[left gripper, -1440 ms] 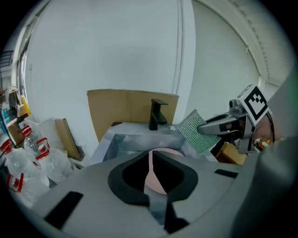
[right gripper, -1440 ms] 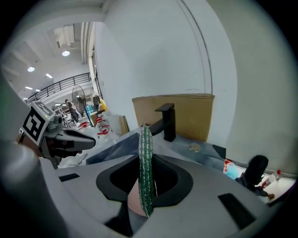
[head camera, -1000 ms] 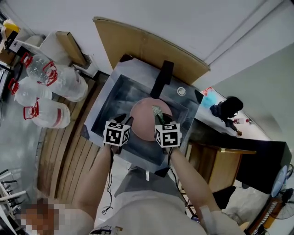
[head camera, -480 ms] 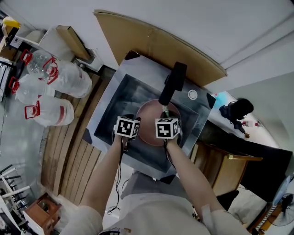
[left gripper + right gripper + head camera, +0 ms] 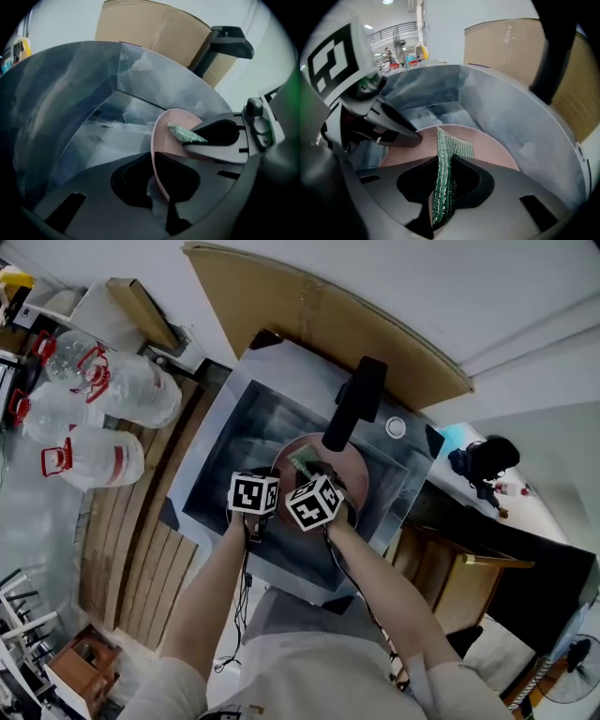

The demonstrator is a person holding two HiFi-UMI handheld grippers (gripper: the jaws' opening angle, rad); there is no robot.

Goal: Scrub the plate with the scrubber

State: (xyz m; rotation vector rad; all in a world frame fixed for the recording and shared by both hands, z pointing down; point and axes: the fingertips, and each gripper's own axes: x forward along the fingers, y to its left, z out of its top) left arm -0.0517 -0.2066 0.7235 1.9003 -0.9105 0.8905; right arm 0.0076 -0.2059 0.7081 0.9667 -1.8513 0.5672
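- Sink point(image 5: 225, 456): sat mid-view in the head view; all bearings were taken from it.
- Plate point(image 5: 356, 474): lay inside the basin, toward 3 o'clock.
- Scrubber point(image 5: 302, 462): rested on the plate, at the plate's 10 o'clock edge.
- Faucet point(image 5: 354, 404): stood at 1 o'clock, reaching over the plate.
- Cardboard sheet point(image 5: 309, 320): stood behind the sink, at 12 o'clock.
- Water jugs point(image 5: 112, 395): lay on the floor at 10 o'clock, well apart from the sink.
- Wooden slats point(image 5: 122, 540): lay beside the sink at 8 o'clock.
- Cabinet point(image 5: 455, 592): stood at 4 o'clock.

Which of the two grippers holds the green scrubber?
The right gripper: the green mesh scrubber is pinched in its jaws. The left gripper has just been closing its jaws on the rim of the round pink plate.
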